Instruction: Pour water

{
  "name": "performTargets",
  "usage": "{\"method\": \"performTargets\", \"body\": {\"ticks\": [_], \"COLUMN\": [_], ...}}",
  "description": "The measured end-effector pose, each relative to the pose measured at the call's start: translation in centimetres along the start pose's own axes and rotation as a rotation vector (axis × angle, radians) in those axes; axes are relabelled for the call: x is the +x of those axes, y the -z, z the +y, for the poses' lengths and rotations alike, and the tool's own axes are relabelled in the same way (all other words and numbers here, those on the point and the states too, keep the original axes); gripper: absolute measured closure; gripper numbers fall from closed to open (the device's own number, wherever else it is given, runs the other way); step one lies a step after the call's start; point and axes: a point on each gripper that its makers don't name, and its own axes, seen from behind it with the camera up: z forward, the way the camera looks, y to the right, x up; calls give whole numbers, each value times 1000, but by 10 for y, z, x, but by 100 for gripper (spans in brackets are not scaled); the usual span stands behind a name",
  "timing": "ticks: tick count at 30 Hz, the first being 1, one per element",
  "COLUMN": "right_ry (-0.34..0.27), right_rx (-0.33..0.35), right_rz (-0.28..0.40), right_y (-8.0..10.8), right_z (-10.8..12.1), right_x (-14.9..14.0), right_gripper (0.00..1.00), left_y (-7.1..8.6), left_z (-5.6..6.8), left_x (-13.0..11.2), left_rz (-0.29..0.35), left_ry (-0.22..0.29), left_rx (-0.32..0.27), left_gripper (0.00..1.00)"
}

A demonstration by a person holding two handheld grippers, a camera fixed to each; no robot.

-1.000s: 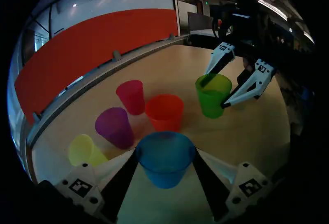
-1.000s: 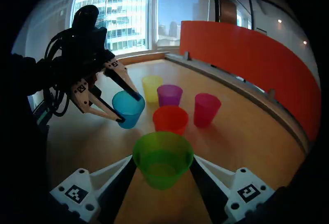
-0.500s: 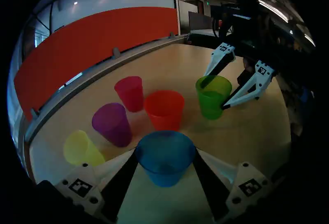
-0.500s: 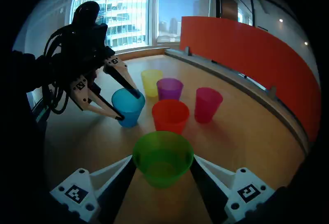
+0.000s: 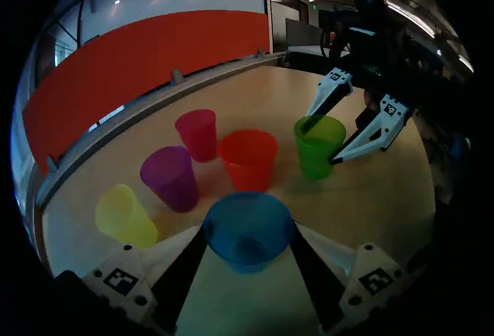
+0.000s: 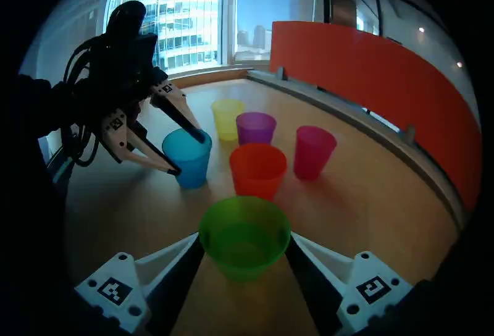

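Gripping a translucent blue plastic cup (image 5: 248, 246) in our clenched left tongs (image 5: 247, 226) and a translucent green plastic cup (image 6: 244, 256) in our clenched right tongs (image 6: 244, 237), we hold both upright over the wooden counter (image 6: 370, 212); no pouring has started yet.

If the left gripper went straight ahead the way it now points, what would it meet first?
Probably the orange cup: it stands directly beyond the blue cup clamped in the left gripper, though depth is hard to judge in this fisheye view.
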Motion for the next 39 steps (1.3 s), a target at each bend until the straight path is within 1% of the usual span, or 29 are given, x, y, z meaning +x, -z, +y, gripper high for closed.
{"method": "performTargets", "body": {"ticks": [9, 15, 24, 30, 39], "right_ry": [2, 1, -2, -10, -8], "right_rx": [1, -1, -3, -3, -9], "right_rz": [-1, -2, -1, 5, 2], "right_y": [-4, -6, -9, -9, -4], "right_z": [-3, -3, -4, -4, -5], "right_x": [0, -3, -3, -3, -9], "right_gripper": [10, 10, 10, 10, 10], "left_y": [2, 1, -2, 0, 6], "left_z": [-1, -2, -4, -5, -1], "left_x": [-5, -10, -19, -26, -38], "left_rz": [-20, -29, -49, -64, -83], "left_ry": [3, -7, 2, -2, 13], "left_rx": [1, 11, 19, 23, 17], "left_gripper": [11, 11, 11, 11, 11]}}
